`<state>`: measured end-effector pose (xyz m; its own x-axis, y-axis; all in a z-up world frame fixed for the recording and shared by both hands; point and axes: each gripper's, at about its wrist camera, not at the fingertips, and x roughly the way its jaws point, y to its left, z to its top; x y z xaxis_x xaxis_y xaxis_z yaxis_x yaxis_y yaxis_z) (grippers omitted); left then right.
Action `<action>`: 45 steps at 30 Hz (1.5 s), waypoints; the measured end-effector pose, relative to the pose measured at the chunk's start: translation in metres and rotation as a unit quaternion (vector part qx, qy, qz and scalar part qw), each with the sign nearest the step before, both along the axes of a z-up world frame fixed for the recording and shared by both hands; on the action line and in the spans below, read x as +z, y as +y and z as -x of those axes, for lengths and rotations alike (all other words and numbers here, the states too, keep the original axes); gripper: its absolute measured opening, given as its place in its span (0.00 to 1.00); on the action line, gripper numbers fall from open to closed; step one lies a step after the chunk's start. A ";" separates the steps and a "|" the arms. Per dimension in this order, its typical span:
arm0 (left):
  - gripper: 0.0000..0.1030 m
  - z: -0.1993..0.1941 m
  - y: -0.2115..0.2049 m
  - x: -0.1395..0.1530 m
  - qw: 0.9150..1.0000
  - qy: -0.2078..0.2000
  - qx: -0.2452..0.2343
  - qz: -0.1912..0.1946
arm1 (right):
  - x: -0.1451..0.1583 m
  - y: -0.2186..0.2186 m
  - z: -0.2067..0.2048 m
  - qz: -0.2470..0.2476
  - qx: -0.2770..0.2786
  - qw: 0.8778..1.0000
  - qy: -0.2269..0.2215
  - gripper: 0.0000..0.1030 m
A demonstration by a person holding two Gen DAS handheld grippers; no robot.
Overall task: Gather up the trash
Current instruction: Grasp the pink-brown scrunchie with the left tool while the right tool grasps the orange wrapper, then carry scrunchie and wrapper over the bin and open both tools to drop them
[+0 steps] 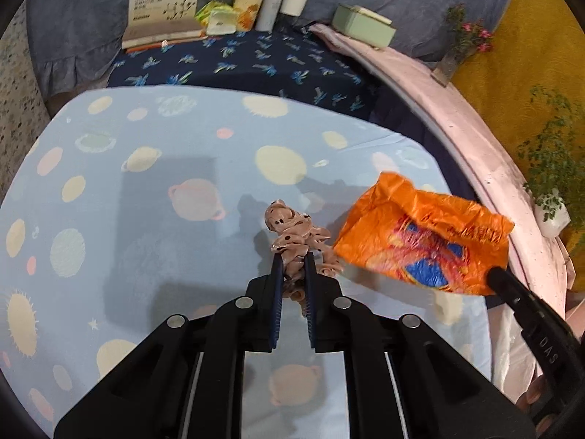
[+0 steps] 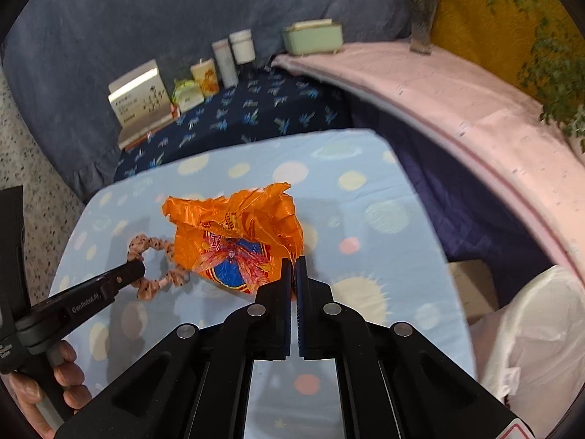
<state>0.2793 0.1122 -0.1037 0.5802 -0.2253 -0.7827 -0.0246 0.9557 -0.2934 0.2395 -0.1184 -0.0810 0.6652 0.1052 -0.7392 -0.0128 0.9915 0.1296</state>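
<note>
An orange plastic bag with a red and blue print is held up over the light blue planet-print table. My right gripper is shut on the bag's near edge. A pink scrunchie with dark dots sits just left of the bag. My left gripper is shut on the scrunchie, which also shows in the right wrist view as a loop resting on the table beside the bag.
At the back, on a dark blue cloth, stand a book, small packets, two white bottles and a green box. A pink-covered ledge with plants curves along the right. A white bag lies at lower right.
</note>
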 end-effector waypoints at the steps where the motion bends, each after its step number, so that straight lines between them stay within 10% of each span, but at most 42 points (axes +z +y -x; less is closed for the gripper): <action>1: 0.10 0.004 -0.006 0.008 1.000 -0.007 -0.007 0.002 | 0.007 -0.005 0.004 -0.005 -0.004 1.000 -0.006 0.03; 22: 0.10 0.079 -0.164 0.086 0.982 -0.095 -0.161 -0.006 | 0.073 -0.124 0.127 0.046 -0.108 0.988 -0.098 0.03; 45: 0.10 0.123 -0.298 0.058 0.955 -0.067 -0.290 -0.010 | 0.050 -0.237 0.195 0.094 -0.246 0.963 -0.058 0.03</action>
